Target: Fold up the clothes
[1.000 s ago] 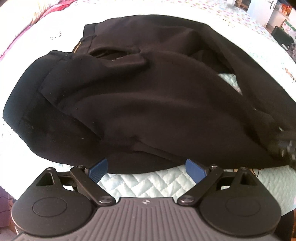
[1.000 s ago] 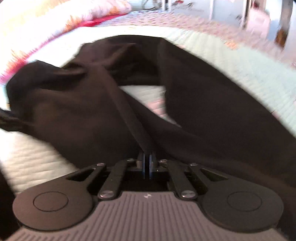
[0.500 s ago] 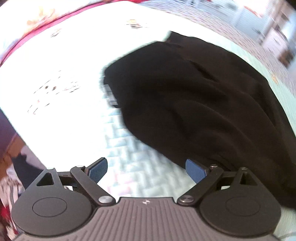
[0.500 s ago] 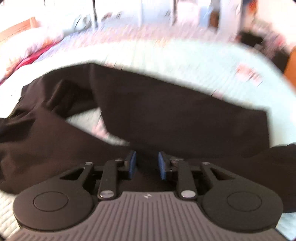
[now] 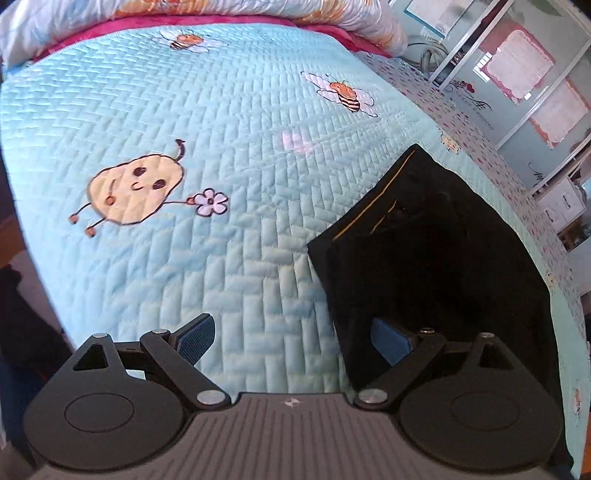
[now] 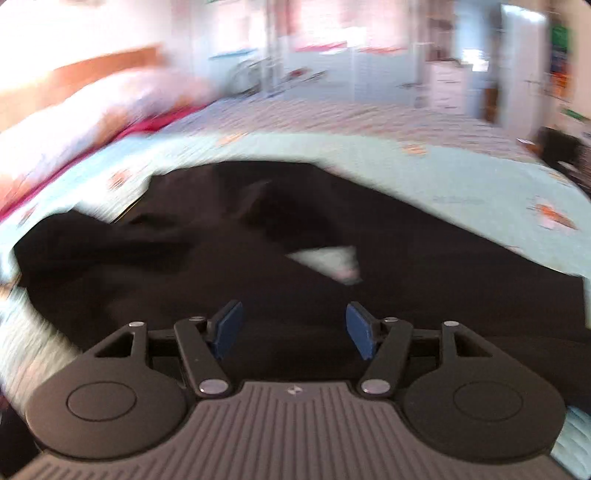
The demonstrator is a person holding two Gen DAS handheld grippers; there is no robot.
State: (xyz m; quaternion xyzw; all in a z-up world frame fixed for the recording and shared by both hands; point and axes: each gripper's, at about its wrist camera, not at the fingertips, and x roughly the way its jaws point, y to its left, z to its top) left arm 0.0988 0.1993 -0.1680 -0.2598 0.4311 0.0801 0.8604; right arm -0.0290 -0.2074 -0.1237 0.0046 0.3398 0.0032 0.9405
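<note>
A pair of black trousers [image 5: 436,251] lies on the light blue quilted bedspread [image 5: 221,147]. In the left wrist view its waistband end with a thin yellow seam sits at the right. My left gripper [image 5: 295,338] is open and empty, its right pad over the trousers' near edge, its left pad over bare quilt. In the blurred right wrist view the trousers [image 6: 332,258] spread across the middle, with a small gap of quilt showing between the legs. My right gripper [image 6: 293,328] is open and empty, low over the black cloth.
A rolled floral duvet [image 5: 258,11] with a red edge lies at the bed's head. The quilt has bee and cartoon prints [image 5: 136,188]. White cupboards and glass doors [image 5: 535,92] stand beyond the far side of the bed. The bed's near edge [image 5: 40,280] drops off at left.
My right gripper has opened and let go of the trousers it was shut on. My left gripper has swung left, so the trousers now sit at its right over open quilt.
</note>
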